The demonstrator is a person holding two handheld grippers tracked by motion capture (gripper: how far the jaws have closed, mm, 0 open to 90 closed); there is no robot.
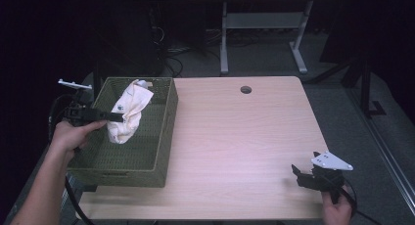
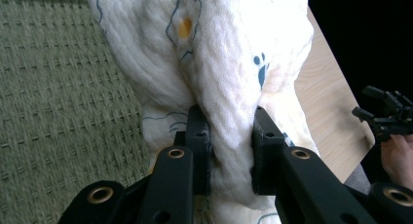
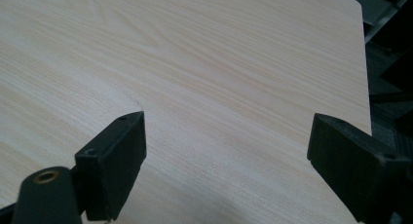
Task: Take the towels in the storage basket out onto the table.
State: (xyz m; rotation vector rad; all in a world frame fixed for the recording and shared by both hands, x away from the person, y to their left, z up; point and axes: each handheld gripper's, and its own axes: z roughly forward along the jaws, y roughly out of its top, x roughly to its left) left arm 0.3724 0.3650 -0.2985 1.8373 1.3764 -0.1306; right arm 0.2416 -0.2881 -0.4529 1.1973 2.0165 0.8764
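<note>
Cloth (image 1: 128, 112): one white quilted piece with small blue and yellow prints, bunched and hanging above the single green woven basket (image 1: 161, 137), which sits at the desk's (image 1: 244, 137) left edge. The left gripper (image 1: 115, 117) has its jaws clamped on a thick fold of the cloth, seen close in the left gripper view (image 2: 229, 151). The left hand (image 1: 73, 134) reaches in over the basket's left rim. The right gripper (image 1: 298, 175), jaws spread wide and holding nothing, hovers near the desk's front right corner, held in the right hand (image 1: 337, 208).
</note>
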